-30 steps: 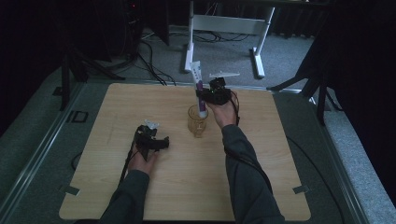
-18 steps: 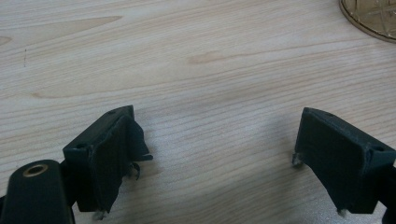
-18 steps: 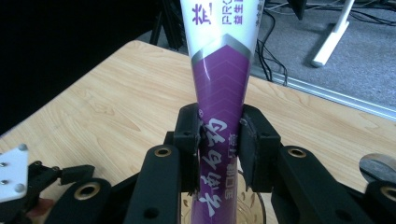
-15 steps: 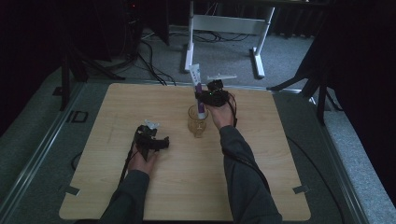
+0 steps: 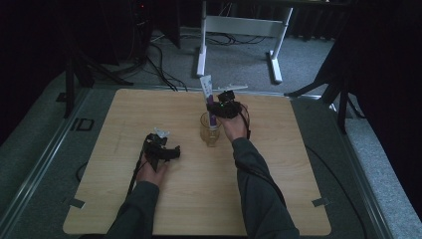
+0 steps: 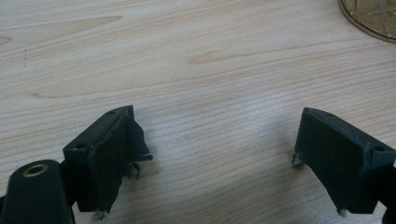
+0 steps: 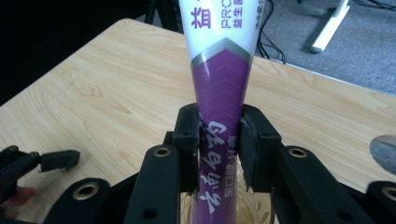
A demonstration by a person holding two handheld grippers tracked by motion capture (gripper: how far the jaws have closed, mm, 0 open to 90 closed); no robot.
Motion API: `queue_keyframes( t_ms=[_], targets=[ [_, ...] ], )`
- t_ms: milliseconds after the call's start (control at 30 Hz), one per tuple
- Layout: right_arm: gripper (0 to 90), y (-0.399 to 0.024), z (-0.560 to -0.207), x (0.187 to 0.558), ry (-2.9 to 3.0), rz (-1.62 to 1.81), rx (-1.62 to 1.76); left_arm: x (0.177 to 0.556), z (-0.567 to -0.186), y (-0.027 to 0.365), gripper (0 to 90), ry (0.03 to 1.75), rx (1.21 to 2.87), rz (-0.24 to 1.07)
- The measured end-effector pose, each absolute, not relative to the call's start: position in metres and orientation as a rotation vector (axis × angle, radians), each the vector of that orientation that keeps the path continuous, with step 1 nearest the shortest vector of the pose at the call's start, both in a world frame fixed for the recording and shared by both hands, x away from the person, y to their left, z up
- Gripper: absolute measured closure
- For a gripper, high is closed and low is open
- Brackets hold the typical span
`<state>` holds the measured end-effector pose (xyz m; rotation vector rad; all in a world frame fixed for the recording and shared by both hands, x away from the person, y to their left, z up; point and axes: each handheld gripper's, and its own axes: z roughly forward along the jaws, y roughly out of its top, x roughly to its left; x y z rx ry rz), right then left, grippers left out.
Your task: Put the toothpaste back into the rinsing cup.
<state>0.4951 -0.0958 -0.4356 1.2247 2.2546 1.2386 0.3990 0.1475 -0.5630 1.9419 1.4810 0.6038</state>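
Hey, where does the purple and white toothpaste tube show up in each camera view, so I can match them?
High view: the toothpaste tube stands upright at table centre, over the glass cup, in the right gripper.
Right gripper view: the tube fills the centre, clamped between the fingers, lower end in the cup.
Left gripper view: no tube; the cup's rim sits in the top right corner.
Shared landmark: the glass cup.

Purple-and-white toothpaste tube (image 7: 219, 84), white crimped end up, purple lower part printed with white characters. Stands nearly upright, tilted slightly left in the high view, lower end down inside the glass (image 5: 211, 130). Amber-tinted clear glass with a cut pattern, upright on the wooden table, a little far of centre and slightly right of the middle.
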Motion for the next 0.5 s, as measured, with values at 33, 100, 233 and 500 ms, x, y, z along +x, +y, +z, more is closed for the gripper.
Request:
queue_keyframes(
  t_ms=[33,100,233,500],
  targets=[
    [70.5,-0.096,-0.436,0.495,2.255,1.239,1.225,0.399,-0.563,0.147,12.8,1.481,1.942,0.604],
    [70.0,-0.096,-0.441,0.493,2.259,1.224,1.214,0.399,-0.563,0.148,12.9,1.480,1.947,0.604],
    [68.0,-0.097,-0.447,0.490,2.272,1.199,1.201,0.399,-0.563,0.148,12.8,1.479,1.948,0.604],
    [57.3,-0.109,-0.450,0.486,2.289,1.244,1.171,0.399,-0.563,0.148,12.9,1.477,1.948,0.603]
  ],
)
